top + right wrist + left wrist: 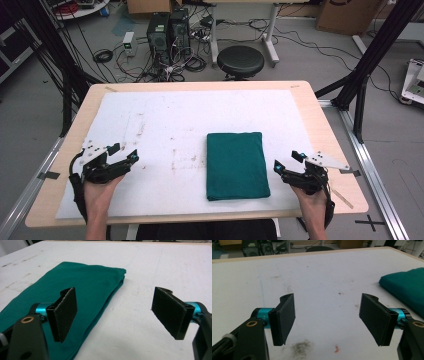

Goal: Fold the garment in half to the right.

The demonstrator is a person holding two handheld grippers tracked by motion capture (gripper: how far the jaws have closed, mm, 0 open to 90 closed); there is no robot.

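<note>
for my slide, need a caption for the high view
Two open grippers, left and right, flank a folded green cloth.

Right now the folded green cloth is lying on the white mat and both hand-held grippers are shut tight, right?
Not quite. The folded green cloth does lie on the white mat, but both are open: the left hand-held gripper and the right hand-held gripper each show their jaws wide apart with nothing between them, in the two gripper views.
</note>
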